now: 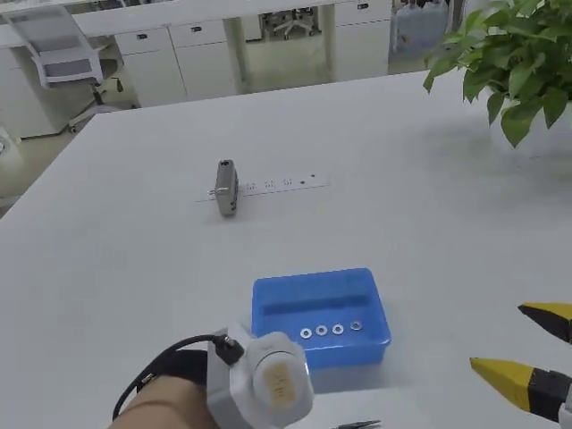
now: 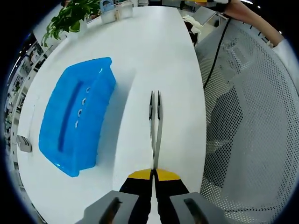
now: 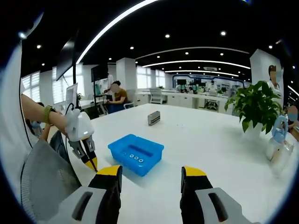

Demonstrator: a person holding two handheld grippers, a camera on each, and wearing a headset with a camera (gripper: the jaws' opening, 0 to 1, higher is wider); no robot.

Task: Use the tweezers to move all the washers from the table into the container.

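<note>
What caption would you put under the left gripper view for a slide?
The left claw grips tweezers beside a blue container holding four washers on a white table.

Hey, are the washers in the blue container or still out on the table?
In: four washers lie in a row on the floor of the blue container.

Big white table [image 1: 429, 179], leafy green potted plant [image 1: 514, 63] on it, white drawer cabinets [image 1: 179, 54] and grey swivel chair [image 1: 64, 52] behind, strip-lit dark ceiling [image 3: 187, 23].
</note>
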